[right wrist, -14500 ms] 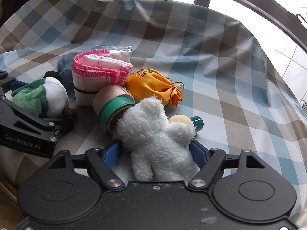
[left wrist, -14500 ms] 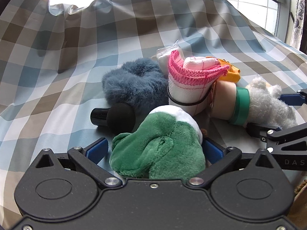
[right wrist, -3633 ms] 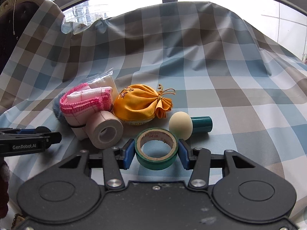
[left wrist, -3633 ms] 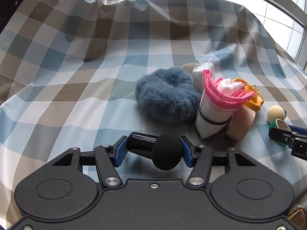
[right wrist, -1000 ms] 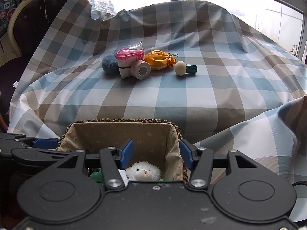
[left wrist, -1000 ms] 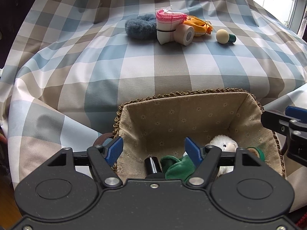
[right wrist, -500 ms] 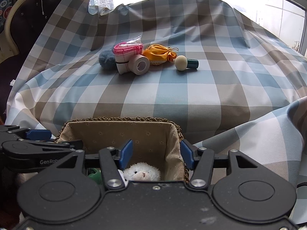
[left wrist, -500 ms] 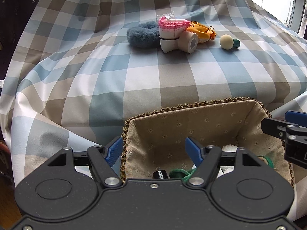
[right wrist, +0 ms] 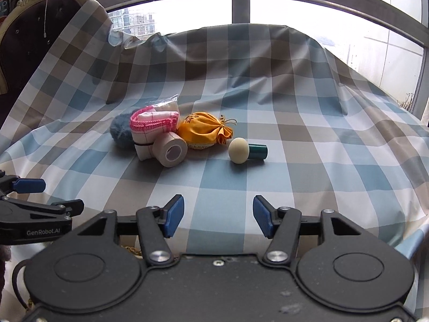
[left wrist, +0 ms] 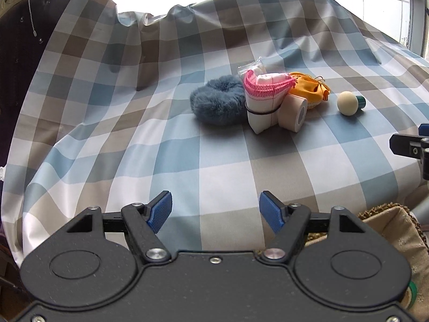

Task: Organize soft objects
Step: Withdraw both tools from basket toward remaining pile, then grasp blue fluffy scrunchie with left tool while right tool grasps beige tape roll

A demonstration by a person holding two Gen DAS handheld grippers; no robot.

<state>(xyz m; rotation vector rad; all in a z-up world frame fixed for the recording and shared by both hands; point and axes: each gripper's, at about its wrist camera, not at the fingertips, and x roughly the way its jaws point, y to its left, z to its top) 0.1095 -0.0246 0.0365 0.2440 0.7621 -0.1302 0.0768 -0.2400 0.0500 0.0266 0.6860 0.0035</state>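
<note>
Left wrist view, basket [left wrist: 396, 222] corner (contents hidden), green tape [left wrist: 413, 296] edge inside

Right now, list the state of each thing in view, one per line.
left gripper: open, empty
right gripper: opening, empty
blue scrunchie: lying on cloth
pink-trimmed cloth roll: banded, leaning
tape roll: on its side
orange pouch: tied shut
sponge applicator: lying down

We read "GenRobot.AI" in white letters on the black body of the left gripper [right wrist: 40, 201], seen at the right wrist view's left edge; we read nothing else.
</note>
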